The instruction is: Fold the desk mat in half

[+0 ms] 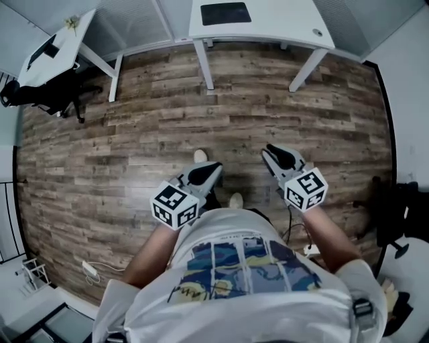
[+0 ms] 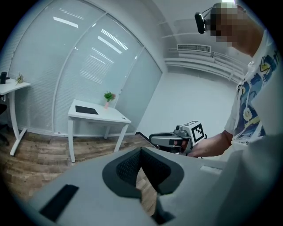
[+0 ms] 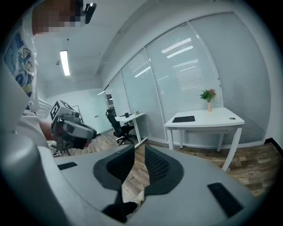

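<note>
Desk mat (image 1: pixel 226 13) on far desk (image 1: pixel 295 30) — open floor (image 1: pixel 201 114) between; left gripper (image 1: pixel 216 166) closed, right gripper (image 1: pixel 269 149) slightly apart — both empty

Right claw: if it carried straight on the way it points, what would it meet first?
Probably the wooden floor, seen through the empty gap of the right claw. The white desk with the desk mat stands right of that line; depth is unclear.
</note>
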Available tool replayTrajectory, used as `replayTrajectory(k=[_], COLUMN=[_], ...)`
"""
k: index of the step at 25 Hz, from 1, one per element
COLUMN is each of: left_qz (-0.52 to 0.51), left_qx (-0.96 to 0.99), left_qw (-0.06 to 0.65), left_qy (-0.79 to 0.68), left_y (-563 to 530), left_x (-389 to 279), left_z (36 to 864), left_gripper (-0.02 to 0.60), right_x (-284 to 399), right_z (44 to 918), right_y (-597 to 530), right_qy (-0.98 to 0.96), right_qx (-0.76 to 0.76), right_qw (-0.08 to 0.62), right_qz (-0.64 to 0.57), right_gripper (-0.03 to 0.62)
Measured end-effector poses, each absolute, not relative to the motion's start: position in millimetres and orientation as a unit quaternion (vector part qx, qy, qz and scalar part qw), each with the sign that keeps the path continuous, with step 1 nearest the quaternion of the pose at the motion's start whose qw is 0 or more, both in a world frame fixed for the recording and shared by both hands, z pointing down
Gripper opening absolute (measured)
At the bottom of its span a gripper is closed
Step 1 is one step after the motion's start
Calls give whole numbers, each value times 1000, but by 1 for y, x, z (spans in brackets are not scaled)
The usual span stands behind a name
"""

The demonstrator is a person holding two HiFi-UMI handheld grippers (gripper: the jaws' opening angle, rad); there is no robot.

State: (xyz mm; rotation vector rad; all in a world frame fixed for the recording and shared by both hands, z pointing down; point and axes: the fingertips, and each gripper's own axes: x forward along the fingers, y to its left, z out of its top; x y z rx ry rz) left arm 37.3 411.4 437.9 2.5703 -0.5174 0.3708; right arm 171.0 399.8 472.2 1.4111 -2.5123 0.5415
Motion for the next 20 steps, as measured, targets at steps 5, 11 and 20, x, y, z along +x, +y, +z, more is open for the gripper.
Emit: replayTrajectory(k=[5, 11, 20], left_qz=[132, 144, 144], left_qx=[948, 961, 967], left_qw=[234, 194, 181], left_qy=[-172, -132, -111], left_y=[334, 230, 111], left_x=[36, 32, -6], left_z=[439, 424, 420], left_gripper=[3, 2, 3], right_x=[177, 181, 188], right_z=[477, 477, 492], right_y=[322, 217, 76], right_qy=[-835, -809, -772], right_qx=[505, 538, 583], right_qw=[111, 116, 120], right_qz=[188, 207, 224], right_gripper=[72, 72, 72])
